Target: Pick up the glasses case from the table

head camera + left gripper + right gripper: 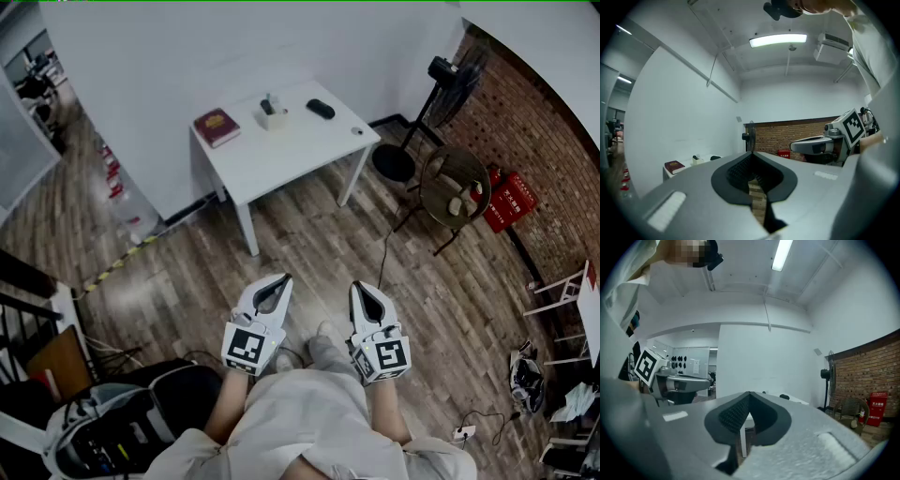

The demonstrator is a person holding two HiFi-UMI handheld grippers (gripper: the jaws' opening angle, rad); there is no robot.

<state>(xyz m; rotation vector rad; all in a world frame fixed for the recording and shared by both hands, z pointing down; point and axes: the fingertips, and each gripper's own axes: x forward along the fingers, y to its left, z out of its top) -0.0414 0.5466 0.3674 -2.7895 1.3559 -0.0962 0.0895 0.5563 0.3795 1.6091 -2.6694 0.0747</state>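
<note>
The glasses case [320, 109] lies on the white desk [281, 159], upper centre of the head view, well apart from both grippers. Low in the frame, the left gripper [278, 281] and right gripper [360, 287] have jaws closed on nothing. The approach looks unstarted: the next move calls for closing in and opening the jaws.

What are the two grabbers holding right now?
Nothing. The left gripper and right gripper are both shut and empty; the glasses case lies untouched on the white table.

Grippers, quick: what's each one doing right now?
Left gripper: closed, holding nothing.
Right gripper: closed, holding nothing.
</note>
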